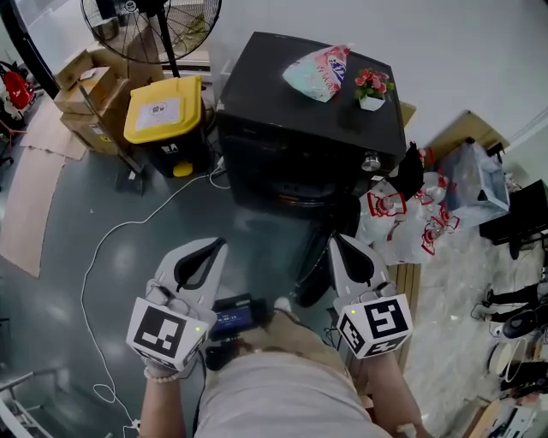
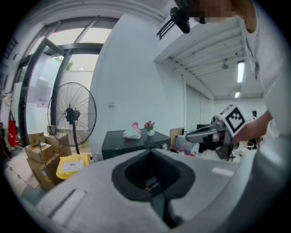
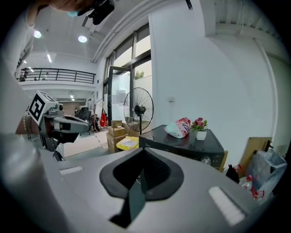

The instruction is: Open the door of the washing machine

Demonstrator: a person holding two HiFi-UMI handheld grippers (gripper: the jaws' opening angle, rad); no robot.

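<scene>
**Open room.** Grey, glossy floor point(image 1: 128, 205) lies bare between the two grippers and the machine's front. A white cable point(image 1: 111, 248) loops across the floor on the left. Clear plastic bags point(image 1: 402, 224) with red print crowd the machine's right front corner.

**Task item.** Washing machine point(image 1: 308, 128): black, boxy, with a smooth reflective top and a round silver knob point(image 1: 371, 161) at its right front corner. It stands against the white wall, ahead of both grippers and apart from them. The door is on the shadowed front face; whether it is open or closed cannot be told.

**On its top.**
- Crumpled pink-and-teal packet point(image 1: 318, 73).
- Small white pot of pink flowers point(image 1: 372, 88), just beside the packet.

**Beside it, left.**
- Black bin with a yellow lid point(image 1: 164, 109), lid down, near the machine's left side.
- Cardboard boxes point(image 1: 86, 98), stacked.
- Standing fan point(image 1: 150, 26) with a wire cage.

**Tools.**
- Left gripper point(image 1: 214, 246): white shell, black inner pads, jaws pressed together with nothing between them.
- Right gripper point(image 1: 336, 243): same build, jaws likewise closed and empty.
- Both point toward the machine's front.
</scene>
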